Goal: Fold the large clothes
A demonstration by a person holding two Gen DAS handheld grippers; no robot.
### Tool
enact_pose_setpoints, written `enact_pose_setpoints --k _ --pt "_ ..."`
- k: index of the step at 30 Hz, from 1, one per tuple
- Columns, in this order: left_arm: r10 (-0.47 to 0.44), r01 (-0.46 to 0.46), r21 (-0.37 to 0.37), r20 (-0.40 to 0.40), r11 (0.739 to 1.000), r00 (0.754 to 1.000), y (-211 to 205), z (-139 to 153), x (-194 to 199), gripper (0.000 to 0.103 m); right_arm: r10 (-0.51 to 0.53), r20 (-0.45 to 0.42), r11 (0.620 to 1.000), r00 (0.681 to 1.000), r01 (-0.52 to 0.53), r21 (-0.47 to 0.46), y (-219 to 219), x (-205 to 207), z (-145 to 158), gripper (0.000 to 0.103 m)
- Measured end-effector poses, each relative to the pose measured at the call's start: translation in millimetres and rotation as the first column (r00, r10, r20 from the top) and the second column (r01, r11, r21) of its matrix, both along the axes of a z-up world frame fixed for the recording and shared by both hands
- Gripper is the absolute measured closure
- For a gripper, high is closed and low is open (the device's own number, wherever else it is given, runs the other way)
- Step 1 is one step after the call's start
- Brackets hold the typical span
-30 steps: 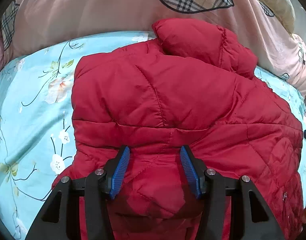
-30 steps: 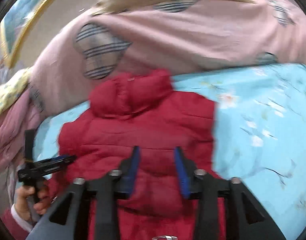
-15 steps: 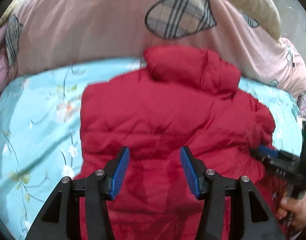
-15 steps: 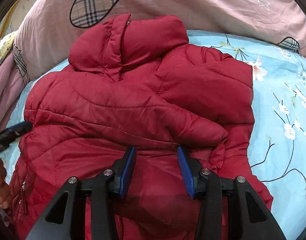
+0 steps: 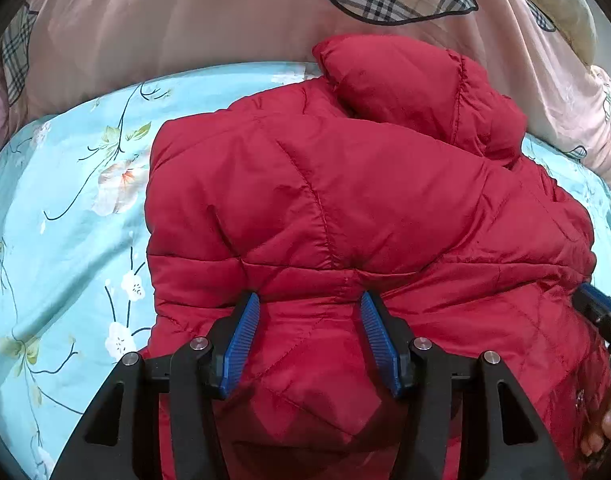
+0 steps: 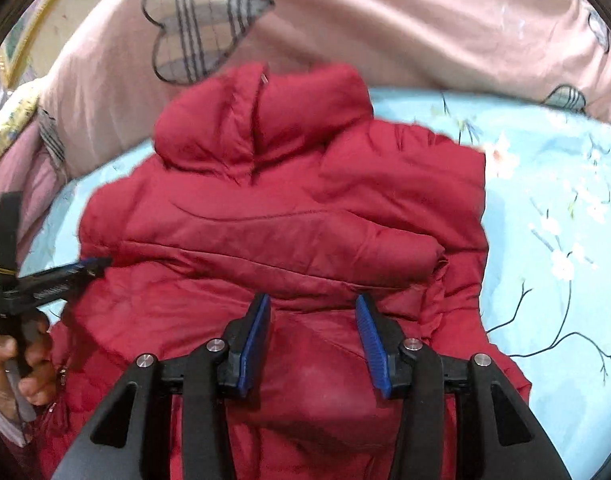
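Left wrist view: left gripper (image 5: 309,336) wide open, empty, over near hem of red jacket (image 5: 345,200); long axis straight ahead toward hood (image 5: 417,80).

Right wrist view: right gripper (image 6: 311,336) wide open, empty, same offset from hem; neither nearer.

Jacket flat on blue floral sheet (image 6: 553,240), pink quilt (image 6: 385,20) bunched beyond hood.

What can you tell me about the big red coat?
The red coat is puffy and quilted, of shiny smooth fabric, with stitched seams. It lies spread on the blue flowery sheet, its hood pointing toward the pink blanket. One sleeve is folded across the body. Both grippers' jaws are open above it, holding nothing.
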State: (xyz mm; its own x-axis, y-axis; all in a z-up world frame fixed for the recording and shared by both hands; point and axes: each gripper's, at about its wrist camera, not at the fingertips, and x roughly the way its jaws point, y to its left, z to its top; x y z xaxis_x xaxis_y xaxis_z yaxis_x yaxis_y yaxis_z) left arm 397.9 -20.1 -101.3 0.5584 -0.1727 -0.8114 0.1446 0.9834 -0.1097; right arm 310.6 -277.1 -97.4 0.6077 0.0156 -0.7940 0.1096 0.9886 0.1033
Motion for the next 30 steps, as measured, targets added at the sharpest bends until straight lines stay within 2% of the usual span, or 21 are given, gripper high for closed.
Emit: enact_pose_setpoints --k 3,10,17,22,30 --pt "-0.009 0.009 0.005 0.002 1.0 1.0 -0.4 -1.8 0.2 0.048 -0.006 -0.077 0.999 0.997 0.004 -0.033 -4.0 5.9 -18.1 0.058" --pt "-0.013 0.013 -0.015 0.001 1.0 1.0 8.1 9.3 -16.3 0.049 -0.02 -0.084 1.0 0.996 0.018 -0.013 -11.1 7.3 -26.4 0.06" --pt "0.009 -0.009 0.016 -0.019 1.0 1.0 4.6 4.0 -11.5 0.048 -0.026 -0.093 1.0 0.995 0.026 -0.01 -11.2 9.2 -27.8 0.06" --pt "0.022 -0.023 -0.02 -0.013 1.0 1.0 9.8 16.5 -22.7 0.049 -0.037 -0.089 0.999 0.995 0.04 0.034 -13.3 4.8 -13.9 0.058" --pt "0.027 -0.027 -0.059 0.003 0.998 1.0 32.2 38.3 -65.3 0.049 -0.048 -0.076 0.994 0.996 0.055 0.096 -14.2 -33.3 17.5 0.055"
